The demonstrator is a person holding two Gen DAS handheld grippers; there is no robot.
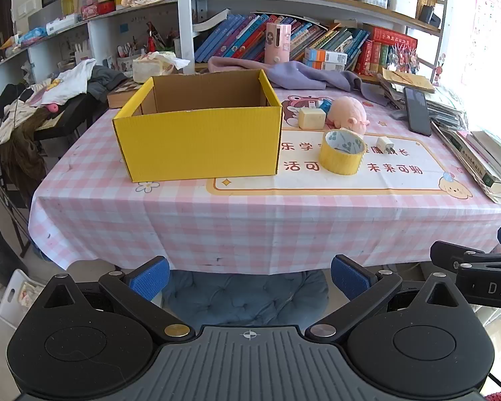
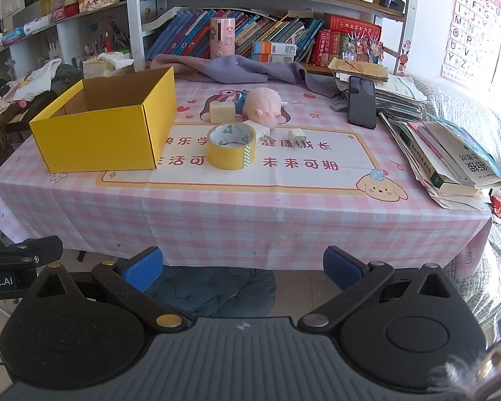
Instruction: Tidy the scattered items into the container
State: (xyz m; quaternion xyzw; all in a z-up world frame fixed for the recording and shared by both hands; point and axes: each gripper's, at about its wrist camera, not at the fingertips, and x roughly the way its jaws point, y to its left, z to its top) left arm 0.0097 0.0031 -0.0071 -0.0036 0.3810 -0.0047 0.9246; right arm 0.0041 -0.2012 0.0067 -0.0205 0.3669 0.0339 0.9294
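Observation:
An open yellow cardboard box [image 1: 200, 140] [image 2: 100, 133] stands on the pink checked tablecloth [image 1: 250, 220] [image 2: 250, 214]. To its right lie a yellow tape roll [image 1: 342, 152] [image 2: 231, 147], a white charger plug [image 1: 385, 145] [image 2: 297, 137], a cream block [image 1: 312, 117] [image 2: 221, 111], a pink plush pig [image 1: 349, 113] [image 2: 263, 104] and a small blue-white item [image 1: 324, 104] behind them. My left gripper [image 1: 248, 279] and right gripper [image 2: 242, 270] are both open and empty, held off the table's front edge.
A black phone [image 1: 417, 112] [image 2: 361, 102] and stacked books [image 2: 451, 160] fill the table's right side. A purple cloth [image 2: 237, 70] and a pink cylinder [image 2: 222, 38] sit at the back before bookshelves. A blue cushioned chair [image 1: 247, 297] is under the front edge.

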